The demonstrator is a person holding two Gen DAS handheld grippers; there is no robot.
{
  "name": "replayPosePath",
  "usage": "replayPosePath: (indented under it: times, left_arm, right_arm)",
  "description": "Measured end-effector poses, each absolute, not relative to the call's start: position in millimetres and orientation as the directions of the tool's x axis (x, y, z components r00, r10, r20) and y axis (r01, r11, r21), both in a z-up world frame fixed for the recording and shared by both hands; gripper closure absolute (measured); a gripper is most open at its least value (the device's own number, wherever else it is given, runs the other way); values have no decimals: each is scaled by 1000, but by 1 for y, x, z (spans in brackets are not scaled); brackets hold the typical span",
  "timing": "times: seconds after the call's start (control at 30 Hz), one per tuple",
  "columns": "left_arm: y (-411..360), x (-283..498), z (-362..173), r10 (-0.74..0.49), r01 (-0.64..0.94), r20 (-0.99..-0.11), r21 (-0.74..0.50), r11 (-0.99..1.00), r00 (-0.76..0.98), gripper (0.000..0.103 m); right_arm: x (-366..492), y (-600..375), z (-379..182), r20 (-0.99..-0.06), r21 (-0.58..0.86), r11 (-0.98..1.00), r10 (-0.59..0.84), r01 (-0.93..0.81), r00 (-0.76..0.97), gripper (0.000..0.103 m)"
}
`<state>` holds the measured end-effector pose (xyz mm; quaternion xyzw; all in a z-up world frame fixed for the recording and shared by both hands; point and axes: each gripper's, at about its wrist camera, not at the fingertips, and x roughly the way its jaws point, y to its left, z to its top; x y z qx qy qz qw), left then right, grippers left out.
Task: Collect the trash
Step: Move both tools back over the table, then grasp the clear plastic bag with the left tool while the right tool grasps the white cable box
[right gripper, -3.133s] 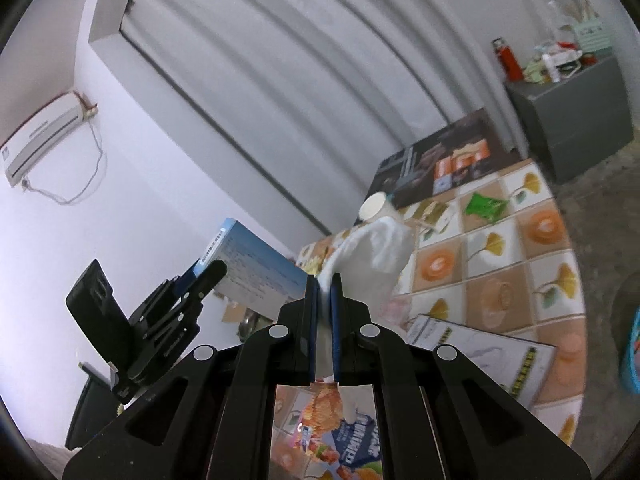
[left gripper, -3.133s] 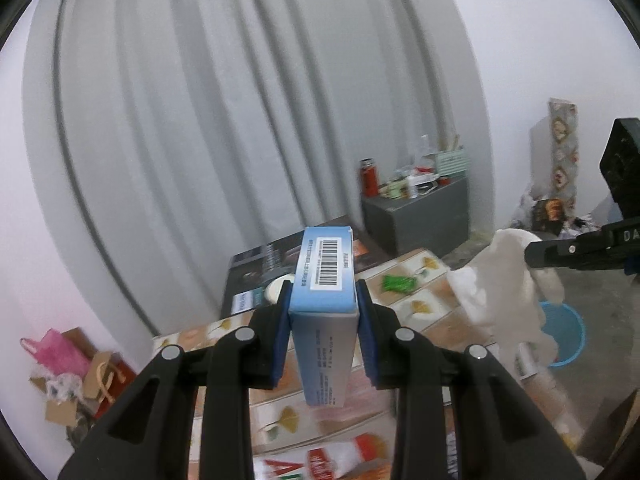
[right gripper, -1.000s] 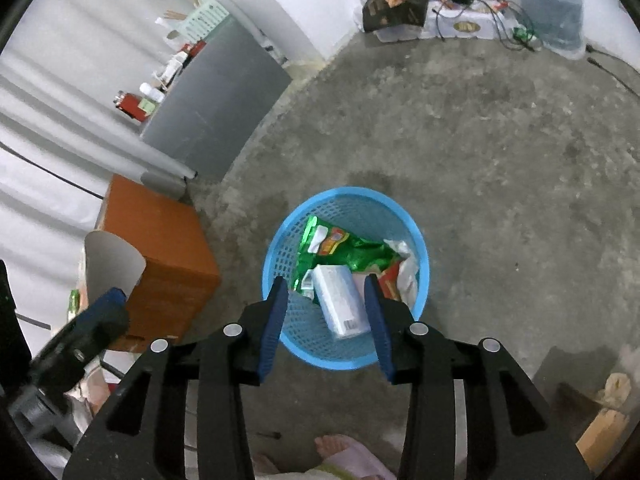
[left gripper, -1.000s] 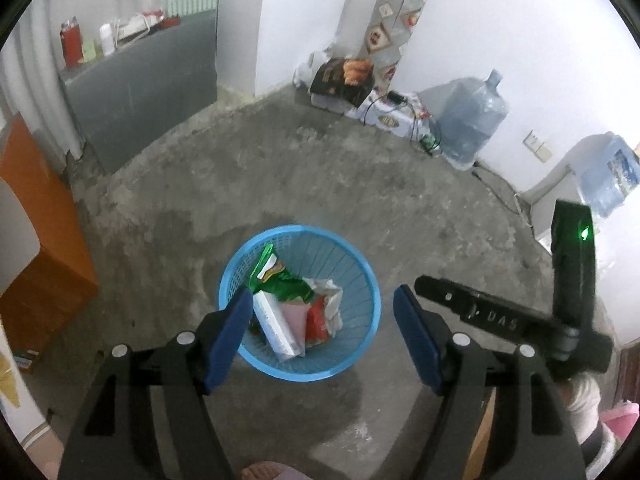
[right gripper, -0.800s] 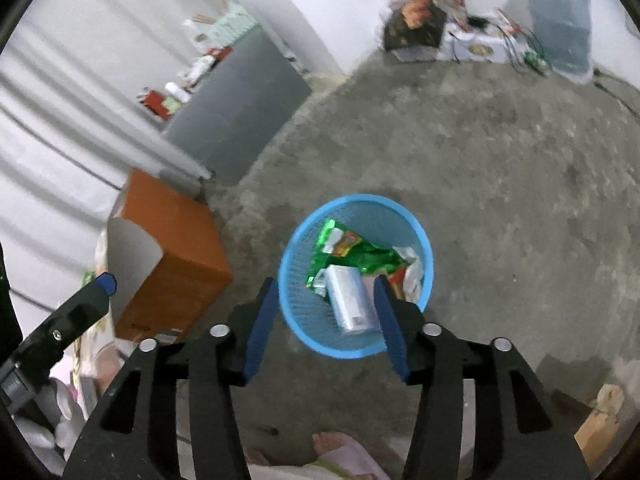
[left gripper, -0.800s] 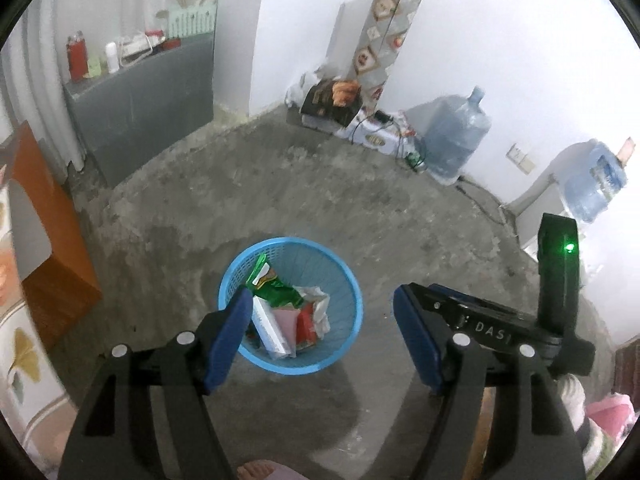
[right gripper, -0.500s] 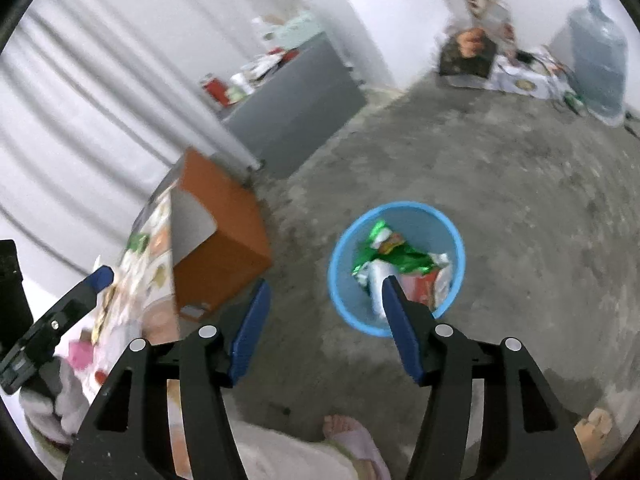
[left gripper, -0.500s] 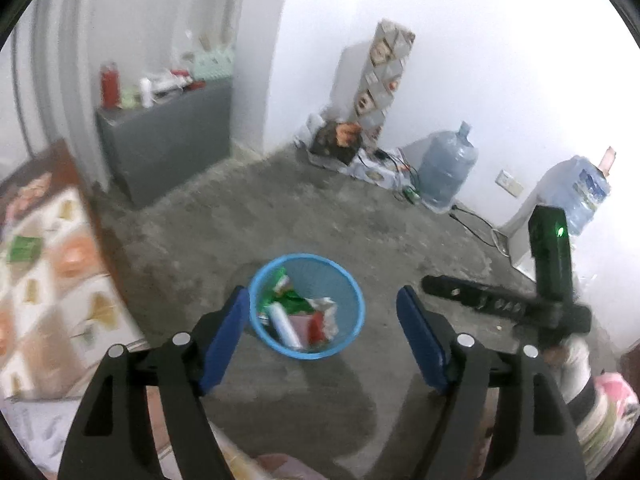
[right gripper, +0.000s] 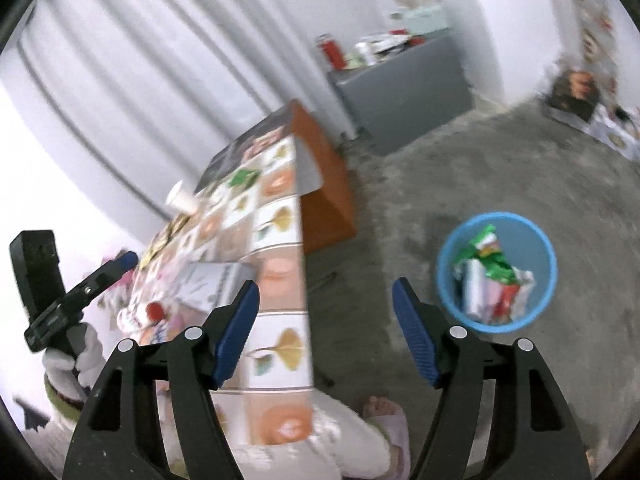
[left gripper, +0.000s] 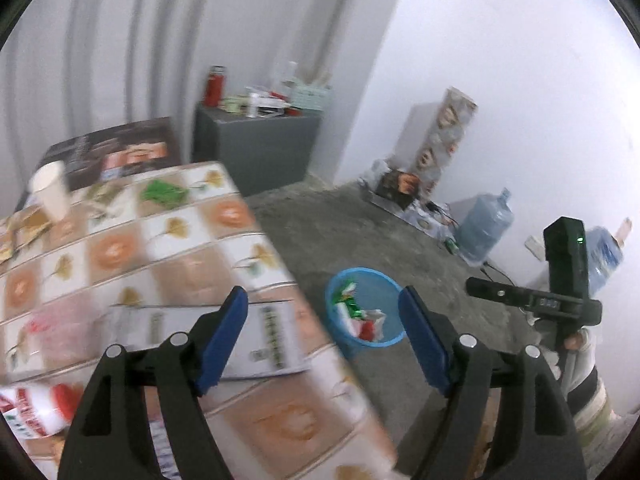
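Observation:
The blue basket (left gripper: 380, 292) stands on the concrete floor right of the table and holds a green wrapper, a white box and other trash; it also shows in the right wrist view (right gripper: 524, 248). My left gripper (left gripper: 322, 336) is open and empty, above the table's near corner. My right gripper (right gripper: 324, 320) has its jaws opening with nothing between them, over the table's edge and left of the basket. On the tiled tablecloth (left gripper: 120, 248) lie a white paper cup (left gripper: 50, 190), a green wrapper (left gripper: 164, 192), a white printed box (left gripper: 272, 332) and a red-and-white packet (left gripper: 36, 408).
A grey cabinet (left gripper: 256, 148) with a red flask (left gripper: 214, 86) and clutter stands by the curtain. Water bottles (left gripper: 484, 232) and boxes line the far wall. The table's orange side (right gripper: 328, 184) faces the floor. A person's foot (right gripper: 380, 404) is near the table.
Both views have swung up from straight over the basket toward the table. The blue box and white wad held earlier are gone from the jaws. The right jaws have spread wider.

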<state>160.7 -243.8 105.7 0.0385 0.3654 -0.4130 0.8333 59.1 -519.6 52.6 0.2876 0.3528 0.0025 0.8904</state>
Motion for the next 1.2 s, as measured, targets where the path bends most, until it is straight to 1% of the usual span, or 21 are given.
replayPosePath:
  times: [0.1,0.17,0.27,0.43,0.5,0.57,0.67,0.8,0.87,1.03,1.2]
  left_arm:
    - [-194,176,111,-619,681,-641,-199,705,454,27]
    - [-162,188,112,-575,654,-650,-155,741,497,27]
    - [-123,208,108,-508,623,-685,-101,776,522,26]
    - [-79,250,88,-407,582,-772,-59,811,488,25]
    - [-76,262,79,-377,598,-805,-35,800,457,25]
    - [-81,272,65,-322,631,-846,22,775,425,25]
    - [-98,280,44,-268,717,-891,88,692,367,25]
    - [-117,292,20,-171,790,-918,199,580,357,25]
    - [-123,298,12,-139,809,-924,231,540,356,25]
    - [-132,311,-4,-91,852,-932,279,443,352,23]
    - [-135,323,-17,-68,870,-943,271,412,326,22]
  right_arm:
    - [74,-494,63,-621,494,859,243,131,745,33]
    - [88,-473,71,-620,463,883,264,73,739,29]
    - [104,-445,80,-627,410,912,284,-3,725,24]
    - [131,-403,79,-661,344,935,309,-90,684,22]
    - [140,-390,79,-674,326,939,312,-109,670,22]
    - [153,-375,76,-693,302,944,311,-130,650,22]
    - [170,-358,73,-711,288,944,322,-158,625,22]
    - [192,-342,70,-725,284,942,334,-180,602,22]
    - [201,-334,69,-727,290,938,345,-191,594,22]
    - [219,-323,65,-733,305,931,365,-202,574,22]
    - [232,-322,57,-743,326,925,378,-194,552,22]
